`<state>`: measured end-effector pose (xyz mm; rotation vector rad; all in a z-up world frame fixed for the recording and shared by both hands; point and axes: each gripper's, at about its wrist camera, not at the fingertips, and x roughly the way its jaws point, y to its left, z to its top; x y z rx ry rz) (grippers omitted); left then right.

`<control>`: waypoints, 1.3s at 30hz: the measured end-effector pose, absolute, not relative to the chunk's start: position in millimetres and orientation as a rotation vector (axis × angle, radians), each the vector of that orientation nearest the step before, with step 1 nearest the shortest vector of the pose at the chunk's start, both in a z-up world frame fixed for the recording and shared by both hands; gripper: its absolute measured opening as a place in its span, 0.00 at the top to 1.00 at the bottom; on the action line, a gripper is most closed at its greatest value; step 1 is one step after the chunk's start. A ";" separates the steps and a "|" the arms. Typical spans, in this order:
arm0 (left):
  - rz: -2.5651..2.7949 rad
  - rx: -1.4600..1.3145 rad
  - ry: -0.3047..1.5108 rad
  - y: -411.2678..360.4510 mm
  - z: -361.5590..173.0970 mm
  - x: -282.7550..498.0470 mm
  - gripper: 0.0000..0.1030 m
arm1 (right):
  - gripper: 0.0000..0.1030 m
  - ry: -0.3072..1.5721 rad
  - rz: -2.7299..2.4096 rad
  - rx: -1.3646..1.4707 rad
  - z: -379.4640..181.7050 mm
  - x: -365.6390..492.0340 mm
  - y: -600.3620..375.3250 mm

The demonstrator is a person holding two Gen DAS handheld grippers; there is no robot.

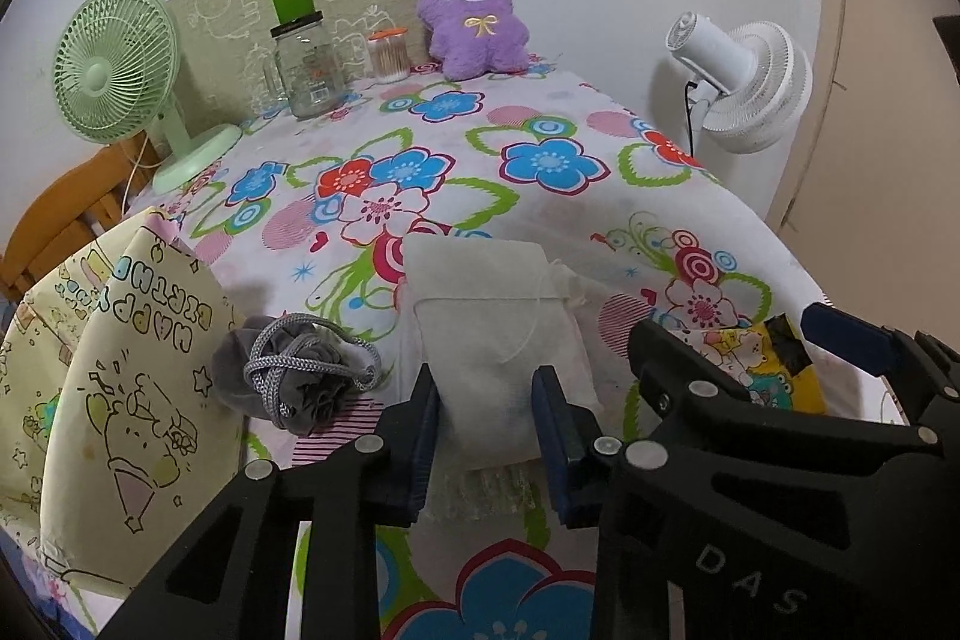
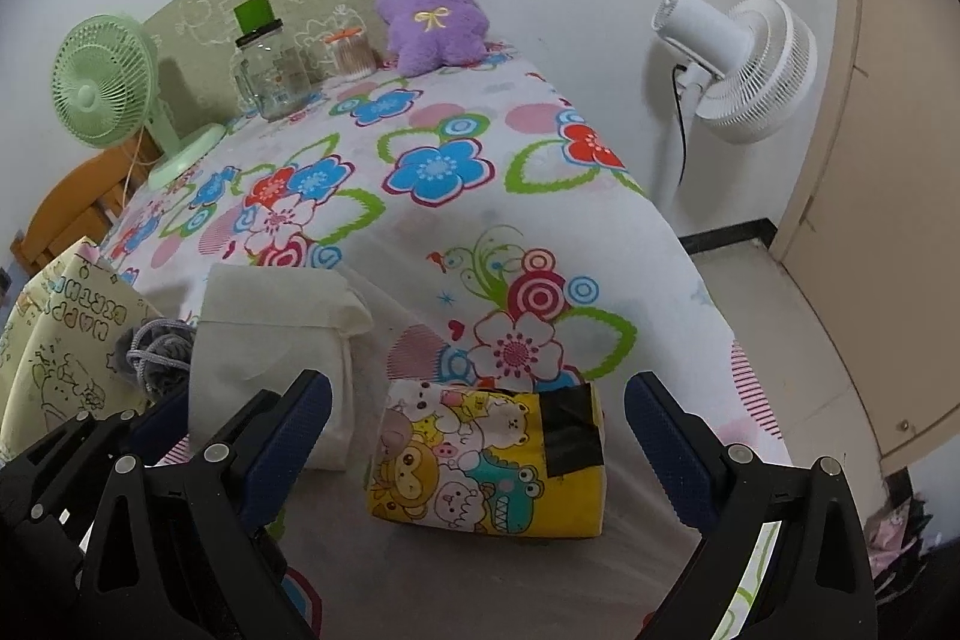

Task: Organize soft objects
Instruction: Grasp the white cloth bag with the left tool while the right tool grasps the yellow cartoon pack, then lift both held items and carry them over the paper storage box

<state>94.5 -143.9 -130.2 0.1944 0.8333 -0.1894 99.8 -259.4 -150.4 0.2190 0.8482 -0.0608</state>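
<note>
Left claw (image 1: 486, 412) pinches the white pouch (image 1: 492, 340) — lift it straight, off the table. Right claw (image 2: 477, 436) spread over the yellow pouch (image 2: 486, 460) — wait.

Both views are being lit evenly by soft indoor light; faint shadows only. Edges are being bent and vignetted by fisheye distortion. Focus sharp, no glare.

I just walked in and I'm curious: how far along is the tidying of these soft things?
Early, it seems. Nothing looks put away yet. The left gripper grips the white cloth pouch. The right gripper hangs open over the yellow cartoon pouch. The grey drawstring pouch lies untouched.
</note>
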 end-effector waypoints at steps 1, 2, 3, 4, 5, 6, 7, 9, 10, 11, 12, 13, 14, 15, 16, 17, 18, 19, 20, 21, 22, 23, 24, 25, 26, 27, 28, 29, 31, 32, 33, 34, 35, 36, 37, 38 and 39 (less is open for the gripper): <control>-0.187 0.199 0.833 -144.6 -131.0 94.4 0.71 | 0.03 0.854 -0.070 0.222 -152.0 101.1 -260.4; -0.187 0.201 0.834 -144.9 -131.3 94.9 0.71 | 0.03 0.858 -0.076 0.223 -153.5 101.7 -261.4; -0.186 0.205 0.835 -145.7 -132.0 95.1 0.71 | 0.03 0.862 -0.080 0.226 -154.7 102.4 -262.4; -0.184 0.209 0.837 -146.1 -132.5 95.6 0.71 | 0.03 0.866 -0.082 0.230 -156.0 102.8 -263.3; -0.181 0.213 0.838 -146.8 -133.0 96.5 0.71 | 0.03 0.870 -0.085 0.234 -157.0 103.3 -263.7; -0.177 0.220 0.837 -147.8 -133.7 96.4 0.71 | 0.03 0.873 -0.088 0.237 -158.1 103.6 -263.9; -0.174 0.228 0.834 -148.7 -134.4 96.3 0.71 | 0.05 0.878 -0.091 0.242 -159.6 104.0 -264.1; -0.169 0.248 0.829 -150.8 -136.0 95.8 0.71 | 0.08 0.893 -0.088 0.259 -162.9 105.1 -264.5; -0.170 0.248 0.828 -150.8 -136.5 95.8 0.71 | 0.10 0.903 -0.087 0.271 -165.1 105.9 -264.4; -0.170 0.247 0.830 -150.3 -136.9 96.1 0.71 | 0.12 0.896 -0.092 0.263 -164.7 105.5 -263.0; -0.172 0.245 0.831 -149.8 -137.1 96.5 0.71 | 0.13 0.897 -0.088 0.266 -164.8 105.6 -261.9; -0.173 0.244 0.832 -149.6 -137.2 96.8 0.71 | 0.17 0.895 -0.084 0.267 -164.2 105.4 -261.0; -0.173 0.244 0.832 -149.4 -137.2 96.6 0.71 | 0.21 0.892 -0.078 0.268 -163.4 105.3 -259.8; -0.173 0.244 0.832 -149.2 -137.1 96.9 0.71 | 0.23 0.891 -0.067 0.270 -162.6 105.2 -258.6; -0.174 0.242 0.833 -149.5 -137.2 97.0 0.71 | 0.25 0.893 -0.063 0.271 -162.3 105.0 -257.8; -0.178 0.241 0.834 -149.2 -136.8 97.4 0.71 | 0.26 0.893 -0.064 0.271 -161.6 104.7 -257.0; -0.180 0.238 0.833 -148.8 -136.3 97.2 0.71 | 0.27 0.891 -0.059 0.270 -160.8 104.2 -256.1; -0.181 0.237 0.834 -148.7 -136.1 97.0 0.72 | 0.28 0.889 -0.058 0.269 -160.8 104.2 -255.4; -0.185 0.232 0.835 -148.0 -135.5 96.9 0.72 | 0.28 0.887 -0.060 0.266 -160.0 103.9 -254.1; -0.187 0.229 0.835 -147.9 -135.0 96.4 0.72 | 0.28 0.883 -0.058 0.260 -158.6 103.3 -252.8; -0.189 0.224 0.835 -147.3 -134.2 96.2 0.73 | 0.29 0.881 -0.057 0.258 -158.4 103.2 -252.3; -0.193 0.219 0.836 -146.4 -133.6 96.0 0.73 | 0.29 0.878 -0.055 0.255 -157.2 102.6 -251.5; -0.198 0.209 0.838 -145.1 -132.7 96.0 0.74 | 0.29 0.874 -0.051 0.251 -156.1 102.3 -250.8; -0.203 0.199 0.841 -143.9 -131.7 96.1 0.76 | 0.29 0.867 -0.052 0.243 -153.7 101.0 -249.6; -0.208 0.188 0.843 -142.7 -130.2 95.9 0.76 | 0.29 0.861 -0.050 0.240 -152.1 100.4 -248.8; -0.211 0.181 0.843 -142.1 -129.2 95.6 0.78 | 0.29 0.856 -0.047 0.237 -150.0 99.7 -247.9; -0.215 0.175 0.843 -141.5 -128.1 95.4 0.78 | 0.29 0.853 -0.045 0.235 -148.1 99.4 -247.3; -0.218 0.172 0.843 -141.4 -127.4 94.9 0.79 | 0.29 0.851 -0.044 0.235 -147.0 99.3 -246.9; -0.226 0.160 0.841 -140.8 -125.5 94.3 0.79 | 0.29 0.850 -0.042 0.236 -144.4 99.1 -246.7; -0.229 0.158 0.840 -140.2 -125.0 94.2 0.79 | 0.29 0.849 -0.043 0.235 -143.2 98.7 -246.5; -0.232 0.155 0.840 -140.2 -124.0 93.9 0.80 | 0.29 0.849 -0.043 0.232 -142.2 98.6 -246.5; -0.235 0.151 0.840 -140.4 -122.8 93.4 0.81 | 0.29 0.849 -0.043 0.232 -141.0 98.2 -246.4; -0.239 0.147 0.839 -140.1 -121.1 93.0 0.82 | 0.29 0.849 -0.044 0.233 -139.6 97.8 -246.5; -0.243 0.143 0.835 -139.8 -118.9 92.1 0.83 | 0.29 0.847 -0.041 0.234 -137.6 97.5 -246.6; -0.246 0.140 0.831 -139.5 -116.6 91.3 0.85 | 0.29 0.844 -0.039 0.233 -135.6 96.4 -246.5; -0.248 0.137 0.825 -139.4 -114.2 90.3 0.86 | 0.29 0.838 -0.039 0.233 -132.5 95.2 -246.5; -0.250 0.135 0.818 -139.2 -111.5 89.3 0.87 | 0.29 0.832 -0.038 0.233 -129.5 94.0 -246.5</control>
